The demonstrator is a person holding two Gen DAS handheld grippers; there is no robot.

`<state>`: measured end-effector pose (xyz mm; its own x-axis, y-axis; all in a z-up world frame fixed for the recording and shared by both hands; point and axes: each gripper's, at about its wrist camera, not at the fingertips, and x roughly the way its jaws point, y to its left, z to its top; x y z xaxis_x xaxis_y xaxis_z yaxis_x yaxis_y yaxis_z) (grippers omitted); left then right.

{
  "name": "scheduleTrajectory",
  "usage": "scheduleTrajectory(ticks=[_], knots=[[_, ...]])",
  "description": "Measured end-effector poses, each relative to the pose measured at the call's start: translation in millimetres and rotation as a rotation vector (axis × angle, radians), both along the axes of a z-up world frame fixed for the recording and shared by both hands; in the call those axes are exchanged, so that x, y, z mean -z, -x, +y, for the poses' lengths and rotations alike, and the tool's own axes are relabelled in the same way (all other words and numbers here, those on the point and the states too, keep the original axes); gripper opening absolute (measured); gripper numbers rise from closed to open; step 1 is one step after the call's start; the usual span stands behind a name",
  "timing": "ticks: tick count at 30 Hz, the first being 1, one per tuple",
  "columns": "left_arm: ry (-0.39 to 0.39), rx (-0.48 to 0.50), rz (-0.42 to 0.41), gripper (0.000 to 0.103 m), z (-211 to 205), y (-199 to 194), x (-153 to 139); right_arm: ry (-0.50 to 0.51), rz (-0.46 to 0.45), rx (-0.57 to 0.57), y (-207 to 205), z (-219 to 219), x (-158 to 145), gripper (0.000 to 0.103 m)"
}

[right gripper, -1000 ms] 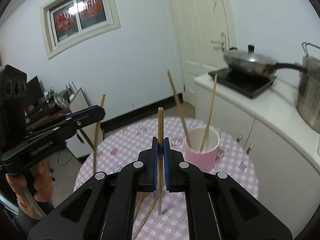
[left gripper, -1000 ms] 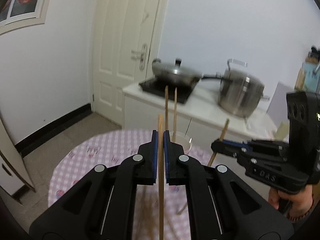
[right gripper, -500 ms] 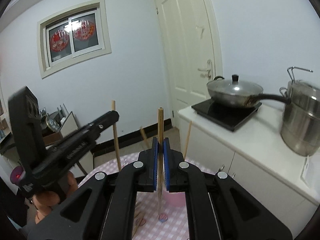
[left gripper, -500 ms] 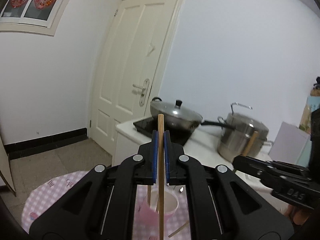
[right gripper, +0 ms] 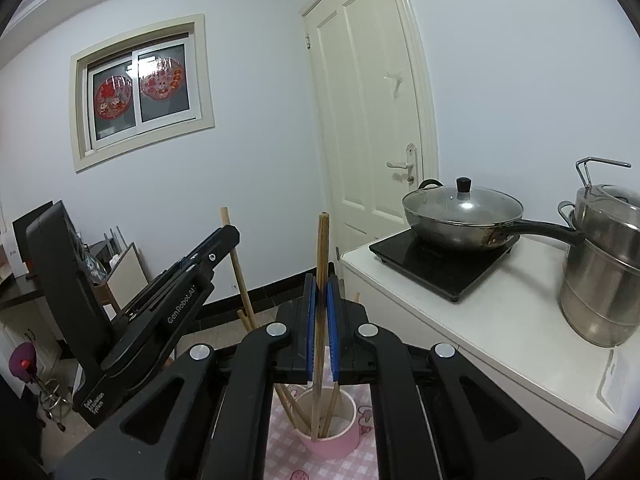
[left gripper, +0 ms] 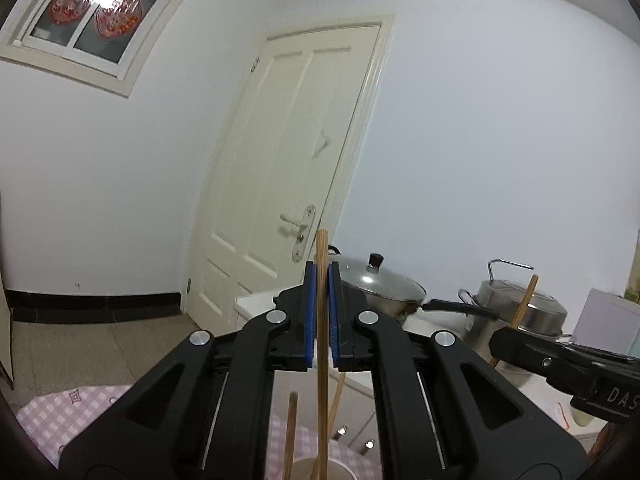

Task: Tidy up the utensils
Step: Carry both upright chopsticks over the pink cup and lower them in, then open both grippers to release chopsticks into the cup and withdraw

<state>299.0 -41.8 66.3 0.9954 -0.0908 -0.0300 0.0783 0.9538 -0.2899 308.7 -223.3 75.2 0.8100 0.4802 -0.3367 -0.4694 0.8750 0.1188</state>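
Note:
My left gripper [left gripper: 322, 280] is shut on a wooden chopstick [left gripper: 321, 360] held upright; its lower end reaches down into the pink cup [left gripper: 340, 470] at the frame's bottom. My right gripper [right gripper: 320, 292] is shut on another upright wooden chopstick [right gripper: 320, 248], whose lower end stands inside the pink cup [right gripper: 328, 436]. Two more chopsticks [right gripper: 290, 404] lean in that cup. The left gripper shows in the right wrist view [right gripper: 228, 240], still clamping its stick, just left of the cup. The right gripper's body shows in the left wrist view [left gripper: 560, 364].
The cup stands on a round table with a pink checked cloth [right gripper: 288, 456]. Behind it a white counter [right gripper: 500, 312] holds an induction hob with a lidded wok [right gripper: 460, 212] and a steel steamer pot [right gripper: 600, 272]. A white door [right gripper: 372, 120] is behind.
Both grippers have moved over the cup and tilted upward, with the sticks' lower ends lowered into the cup. The table has dropped mostly out of view. Both jaws stay shut.

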Motion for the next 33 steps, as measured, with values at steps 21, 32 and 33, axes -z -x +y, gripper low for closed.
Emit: scheduleTrajectory(ticks=[21, 32, 33], knots=[[-0.097, 0.034, 0.099, 0.006, -11.6, -12.6, 56.5, 0.018, 0.008, 0.022, -18.5, 1.9, 20.9, 0.004], [-0.109, 0.054, 0.172, 0.007, -7.6, -12.8, 65.2, 0.026, 0.129, 0.045, -26.7, -4.2, 74.0, 0.004], [-0.112, 0.055, 0.178, 0.007, -7.0, -12.7, 65.8, 0.028, 0.136, 0.047, -26.2, -4.7, 76.4, 0.004]])
